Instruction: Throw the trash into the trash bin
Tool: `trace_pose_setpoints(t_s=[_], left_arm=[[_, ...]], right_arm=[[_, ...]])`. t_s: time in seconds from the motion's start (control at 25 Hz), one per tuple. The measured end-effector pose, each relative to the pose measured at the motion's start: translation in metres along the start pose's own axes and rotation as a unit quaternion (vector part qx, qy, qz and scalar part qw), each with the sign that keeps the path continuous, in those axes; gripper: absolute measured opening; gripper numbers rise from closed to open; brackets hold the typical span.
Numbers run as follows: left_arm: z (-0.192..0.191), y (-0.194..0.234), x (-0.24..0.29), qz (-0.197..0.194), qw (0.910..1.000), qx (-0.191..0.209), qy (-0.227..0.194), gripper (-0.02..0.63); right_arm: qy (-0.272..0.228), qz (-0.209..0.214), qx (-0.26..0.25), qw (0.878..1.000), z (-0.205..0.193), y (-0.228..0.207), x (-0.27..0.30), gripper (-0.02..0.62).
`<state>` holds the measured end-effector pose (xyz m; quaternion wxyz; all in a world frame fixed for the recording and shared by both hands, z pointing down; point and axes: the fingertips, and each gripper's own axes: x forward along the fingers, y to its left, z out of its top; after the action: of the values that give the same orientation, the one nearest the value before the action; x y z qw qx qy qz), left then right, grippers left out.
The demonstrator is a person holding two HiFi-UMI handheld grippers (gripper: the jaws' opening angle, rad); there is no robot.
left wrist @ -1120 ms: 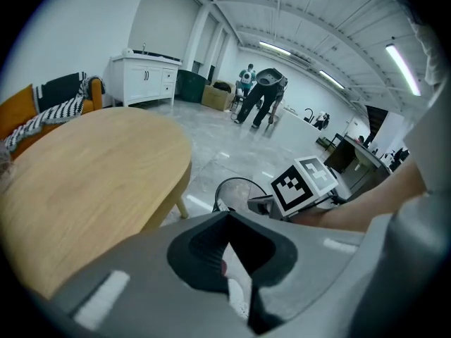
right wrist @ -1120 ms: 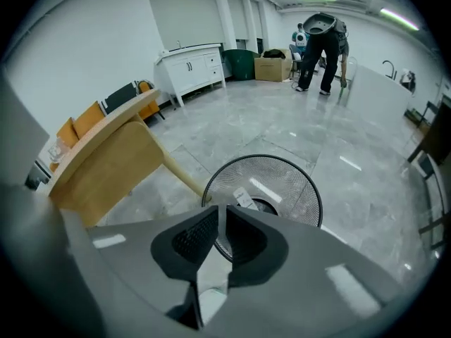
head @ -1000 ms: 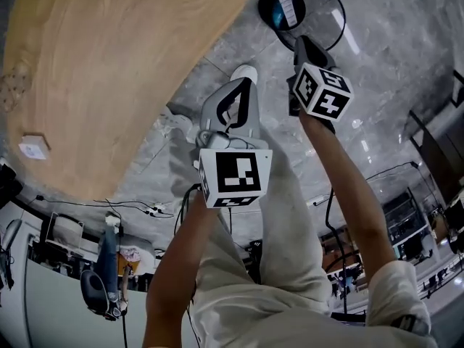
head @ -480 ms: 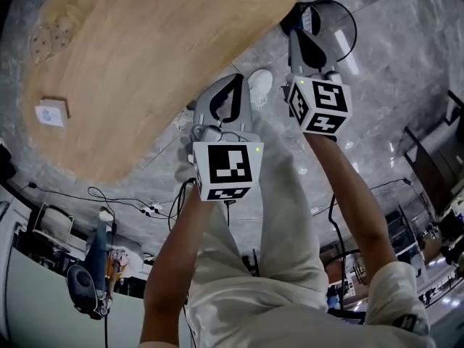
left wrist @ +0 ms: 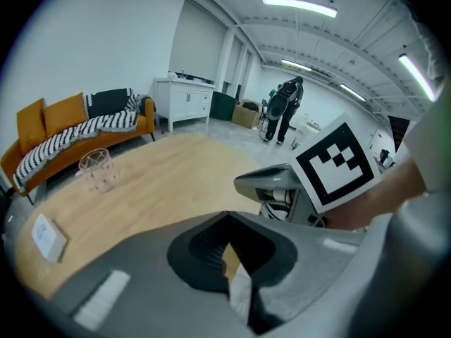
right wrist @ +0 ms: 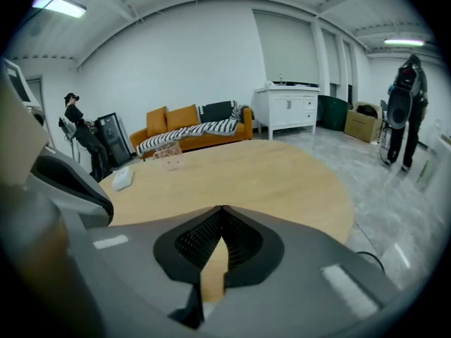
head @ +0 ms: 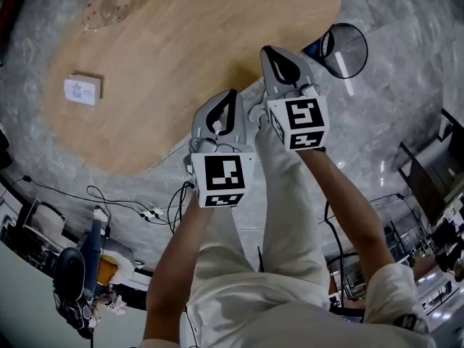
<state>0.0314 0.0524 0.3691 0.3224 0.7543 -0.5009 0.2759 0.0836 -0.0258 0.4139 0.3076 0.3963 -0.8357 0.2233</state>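
A black wire-mesh trash bin point(head: 349, 52) stands on the grey floor just off the oval wooden table point(head: 181, 56), with something blue inside it. My right gripper point(head: 270, 50) is shut and holds nothing, its tip over the table's near edge, left of the bin. My left gripper point(head: 229, 94) is shut and empty too, beside it over the table edge. In the left gripper view my jaws point(left wrist: 227, 215) meet in front of the tabletop point(left wrist: 162, 182). The right gripper view shows my jaws point(right wrist: 222, 208) closed over the table point(right wrist: 268, 174). No trash shows in either gripper.
On the table lie a small white box point(head: 82, 90) and a clear glass point(head: 107, 7), also seen as the box point(left wrist: 48, 236) and the glass point(left wrist: 96, 169). Cables point(head: 138, 207) trail over the floor. An orange sofa point(right wrist: 194, 129), a white cabinet point(right wrist: 289, 108) and people stand around the room.
Both grippers have swung left from the bin toward the table; the right one, earlier over the bin's mouth, is now over the table edge. More of the tabletop shows.
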Motion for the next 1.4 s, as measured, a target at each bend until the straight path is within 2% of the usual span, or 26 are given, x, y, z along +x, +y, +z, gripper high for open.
trace_pose_setpoints(t_s=[0.28,0.44,0.64,1.0,1.24,1.4], left_arm=[[-0.012,0.064,-0.051,0.037,0.9987,-0.029,-0.019,0.0],[-0.034,0.106,-0.092,0.074,0.9946,-0.065,-0.032,0.0],[-0.063,0.151,-0.115,0.101,0.9896,-0.096,-0.035,0.0],[-0.119,0.233,-0.171,0.149,0.9756,-0.156,-0.04,0.0],[-0.144,0.263,-0.19,0.171,0.9648,-0.195,-0.041,0.0],[-0.159,0.278,-0.2,0.182,0.9586,-0.215,-0.042,0.0]], right_arm=[[-0.001,0.045,-0.032,0.998,0.026,0.086,0.022,0.025],[0.001,0.078,-0.064,0.995,0.038,0.144,0.032,0.077],[0.014,0.114,-0.099,0.988,0.038,0.198,0.059,0.128],[0.038,0.202,-0.17,0.964,0.031,0.336,0.104,0.28],[0.043,0.229,-0.196,0.952,0.038,0.392,0.137,0.39],[0.057,0.236,-0.224,0.944,0.031,0.413,0.159,0.39]])
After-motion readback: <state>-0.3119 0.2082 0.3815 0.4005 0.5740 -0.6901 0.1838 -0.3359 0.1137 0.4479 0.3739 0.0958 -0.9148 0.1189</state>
